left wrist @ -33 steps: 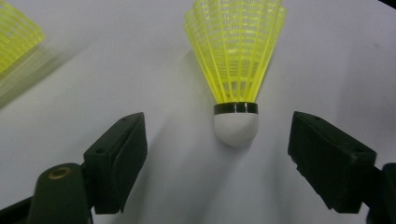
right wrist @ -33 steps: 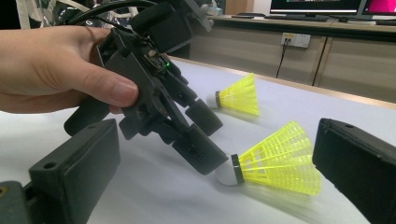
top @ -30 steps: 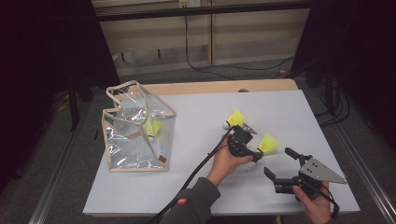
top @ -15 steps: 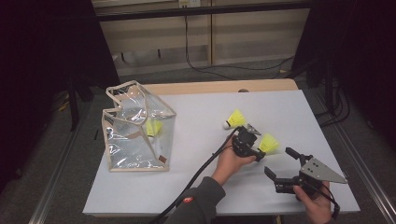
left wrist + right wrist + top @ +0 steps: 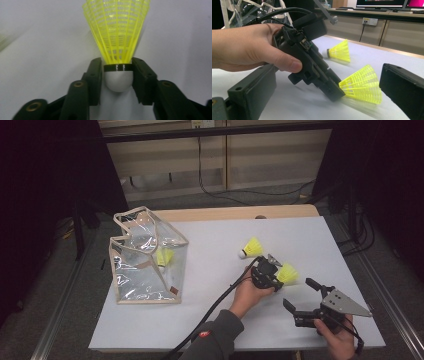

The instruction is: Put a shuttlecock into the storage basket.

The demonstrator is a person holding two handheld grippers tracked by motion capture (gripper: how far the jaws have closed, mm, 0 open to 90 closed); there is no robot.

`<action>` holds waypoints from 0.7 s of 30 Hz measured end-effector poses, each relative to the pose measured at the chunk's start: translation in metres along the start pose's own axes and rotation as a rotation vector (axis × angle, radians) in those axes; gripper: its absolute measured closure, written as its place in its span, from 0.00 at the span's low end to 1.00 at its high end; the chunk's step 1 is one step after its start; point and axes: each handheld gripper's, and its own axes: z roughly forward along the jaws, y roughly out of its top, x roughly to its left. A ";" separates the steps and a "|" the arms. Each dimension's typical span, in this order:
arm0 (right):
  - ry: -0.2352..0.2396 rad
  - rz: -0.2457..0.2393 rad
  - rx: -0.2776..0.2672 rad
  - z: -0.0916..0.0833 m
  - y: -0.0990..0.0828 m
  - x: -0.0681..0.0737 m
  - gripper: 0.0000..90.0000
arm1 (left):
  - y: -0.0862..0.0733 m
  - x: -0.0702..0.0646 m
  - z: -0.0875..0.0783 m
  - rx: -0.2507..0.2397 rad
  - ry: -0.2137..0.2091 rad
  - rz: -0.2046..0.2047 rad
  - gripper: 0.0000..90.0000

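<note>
A yellow shuttlecock (image 5: 289,273) (image 5: 117,32) lies on the white table (image 5: 215,235). My left gripper (image 5: 274,269) (image 5: 117,68) is shut on its white cork base; the jaws have just been closing with the cork between them. In the right gripper view that left gripper (image 5: 312,65) slants down onto the same shuttlecock (image 5: 362,85). A second shuttlecock (image 5: 251,248) (image 5: 339,51) lies free just beyond. A third shuttlecock (image 5: 165,257) sits inside the clear plastic bag (image 5: 131,270). My right gripper (image 5: 297,292) (image 5: 328,72) stands open near the front edge, nothing between its jaws.
The clear bag stands open-topped at the table's left. The left gripper's black cable (image 5: 215,307) trails back across the front of the table. A wooden strip (image 5: 225,213) borders the far edge, with dark floor on both sides.
The left gripper has edged a little right toward the shuttlecock and its jaws have come together on the cork. The right gripper has stayed where it was.
</note>
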 end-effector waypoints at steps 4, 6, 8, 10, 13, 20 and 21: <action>-0.003 -0.005 0.001 0.000 0.000 -0.001 0.01 | 0.000 0.000 -0.003 0.006 -0.001 -0.023 0.72; -0.003 -0.003 0.002 0.000 0.000 -0.001 0.01 | 0.000 0.000 -0.005 0.011 -0.006 -0.029 0.72; -0.004 -0.003 0.002 0.000 0.000 -0.001 0.01 | 0.000 0.001 -0.007 0.021 -0.009 -0.034 0.72; -0.004 -0.004 0.002 0.000 0.000 -0.001 0.01 | 0.001 0.002 -0.009 0.033 -0.011 -0.034 0.72; -0.001 -0.004 0.002 0.001 0.000 0.000 0.01 | 0.001 0.002 -0.011 0.032 -0.026 -0.046 0.72; -0.001 -0.007 0.005 0.002 -0.001 -0.001 0.01 | 0.003 0.005 -0.019 0.031 -0.032 -0.056 0.72; -0.001 -0.007 0.004 0.002 -0.001 -0.001 0.01 | 0.003 0.006 -0.020 0.030 -0.034 -0.056 0.72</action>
